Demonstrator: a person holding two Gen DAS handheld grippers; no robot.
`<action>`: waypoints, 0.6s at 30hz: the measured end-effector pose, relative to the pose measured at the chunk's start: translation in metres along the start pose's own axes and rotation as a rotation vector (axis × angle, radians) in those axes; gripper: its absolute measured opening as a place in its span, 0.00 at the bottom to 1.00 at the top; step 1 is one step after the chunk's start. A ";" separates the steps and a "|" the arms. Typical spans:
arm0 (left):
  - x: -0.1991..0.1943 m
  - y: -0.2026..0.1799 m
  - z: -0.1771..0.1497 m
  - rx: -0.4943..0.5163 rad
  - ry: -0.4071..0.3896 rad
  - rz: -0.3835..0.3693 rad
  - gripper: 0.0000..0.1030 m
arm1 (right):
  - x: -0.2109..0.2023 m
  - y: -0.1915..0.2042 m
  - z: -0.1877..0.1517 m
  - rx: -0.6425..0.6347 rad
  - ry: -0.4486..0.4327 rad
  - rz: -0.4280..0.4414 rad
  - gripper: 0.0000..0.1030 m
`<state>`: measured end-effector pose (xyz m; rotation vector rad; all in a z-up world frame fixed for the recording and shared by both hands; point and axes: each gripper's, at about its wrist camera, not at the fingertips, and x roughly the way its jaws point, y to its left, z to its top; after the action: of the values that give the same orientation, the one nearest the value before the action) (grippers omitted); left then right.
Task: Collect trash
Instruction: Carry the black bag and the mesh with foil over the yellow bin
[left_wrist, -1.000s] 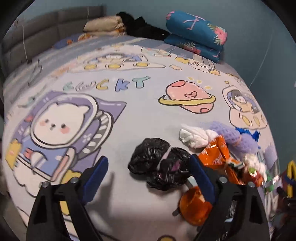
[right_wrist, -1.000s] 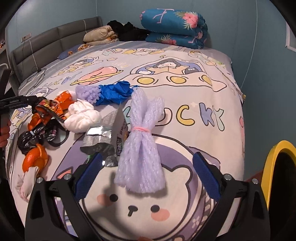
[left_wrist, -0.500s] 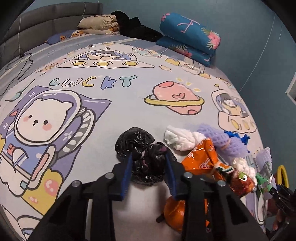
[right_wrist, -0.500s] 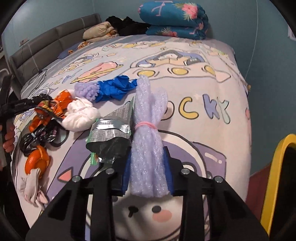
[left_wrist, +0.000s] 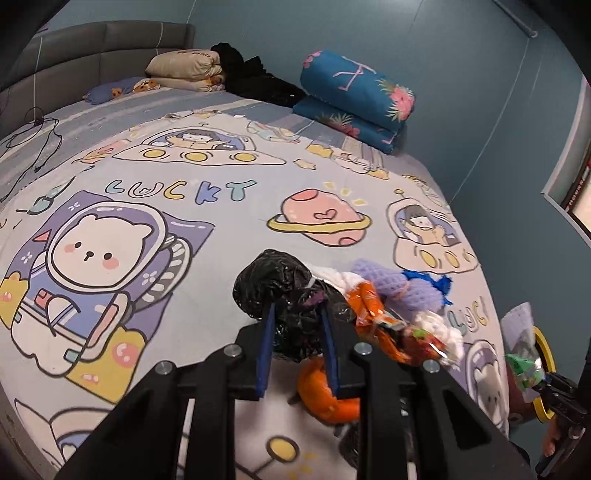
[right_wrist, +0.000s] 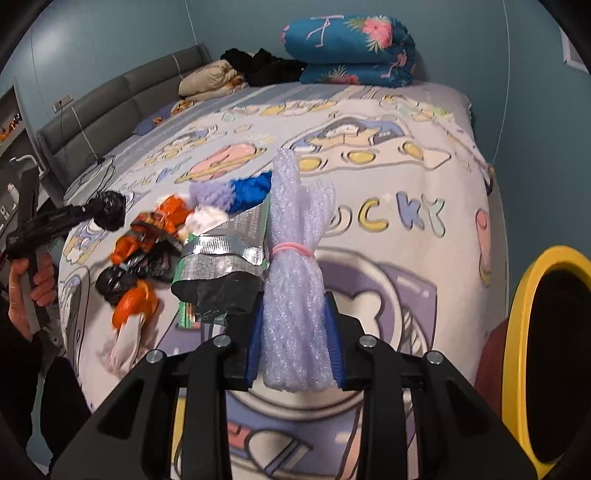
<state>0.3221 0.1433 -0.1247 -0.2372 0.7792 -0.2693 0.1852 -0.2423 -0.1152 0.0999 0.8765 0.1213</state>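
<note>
A crumpled glossy black plastic bag was being squeezed by the closing left tool; a pale lilac foam-net bundle, pink-banded, was clamped by the right tool.

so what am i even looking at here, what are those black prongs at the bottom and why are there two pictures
There is no robot here: a person holds a hand-held clamp tool in each hand, and each tool carries a wide-angle camera looking along its jaws. So each picture is one tool's own view; the black prongs are its jaws. The left gripper is still closing, pads pressed on a crumpled black plastic bag. The right gripper grips a lilac foam net bundle tied with a pink band. Both are over a bed with a cartoon sheet, where more rubbish lies: orange wrappers, white wads, a silver pouch. A yellow-rimmed bin stands beside the bed.
</note>
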 end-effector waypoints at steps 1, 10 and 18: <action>-0.004 -0.003 -0.003 0.005 0.000 -0.003 0.21 | 0.002 0.002 -0.004 -0.006 0.013 -0.005 0.28; -0.026 -0.022 -0.022 0.025 -0.005 -0.048 0.21 | 0.016 -0.004 -0.046 -0.003 0.122 -0.026 0.31; -0.040 -0.038 -0.021 0.051 -0.025 -0.067 0.21 | -0.002 -0.016 -0.061 -0.003 0.120 -0.048 0.31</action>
<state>0.2744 0.1179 -0.1011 -0.2182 0.7391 -0.3488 0.1384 -0.2561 -0.1548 0.0687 0.9979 0.0840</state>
